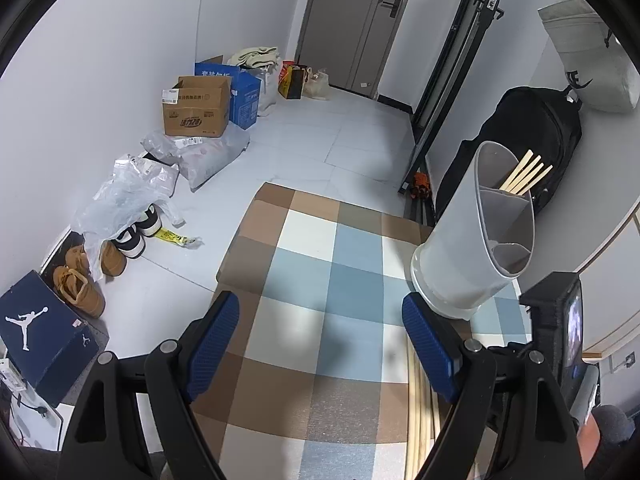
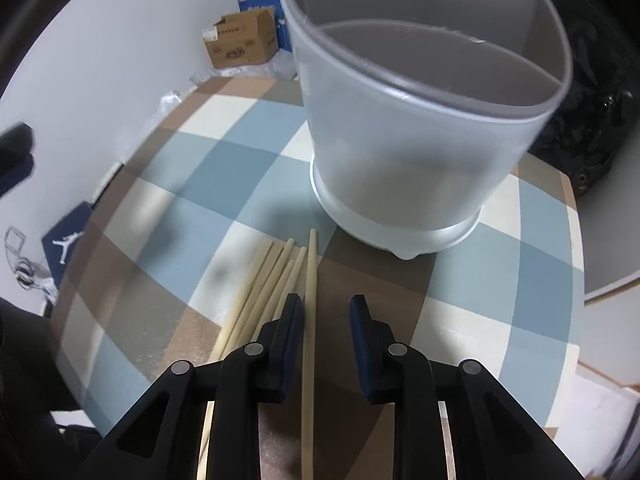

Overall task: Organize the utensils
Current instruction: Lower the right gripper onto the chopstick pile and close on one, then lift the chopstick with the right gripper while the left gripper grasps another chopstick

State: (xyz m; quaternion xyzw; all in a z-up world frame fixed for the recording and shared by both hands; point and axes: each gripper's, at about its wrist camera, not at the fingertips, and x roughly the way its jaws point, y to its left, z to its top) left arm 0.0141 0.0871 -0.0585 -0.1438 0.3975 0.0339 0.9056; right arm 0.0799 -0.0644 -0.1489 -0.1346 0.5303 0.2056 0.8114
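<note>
Several chopsticks (image 1: pixel 526 174) stood in the utensil holder (image 1: pixel 476 240); the right gripper (image 2: pixel 326 320), apparently not yet pinching, straddled one loose chopstick (image 2: pixel 310 300); others remained.

Left hand-held gripper (image 1: pixel 322 344): seen from its own wrist camera, it points obliquely downward. Its two black fingers, each faced with a ribbed blue pad (image 1: pixel 216 346), stand wide apart, and nothing lies between them. At the right edge of the same view, part of the right hand-held gripper's black housing shows, and below it a sliver of the person's hand.

Right hand-held gripper (image 2: pixel 326 316): it points steeply downward. Its jaws are narrowed to a small gap, with a single chopstick (image 2: pixel 310 320) lying lengthwise between them. The chopstick runs close along the left pad (image 2: pixel 294 332) and stands clear of the right one; the pads do not yet clamp it.
</note>
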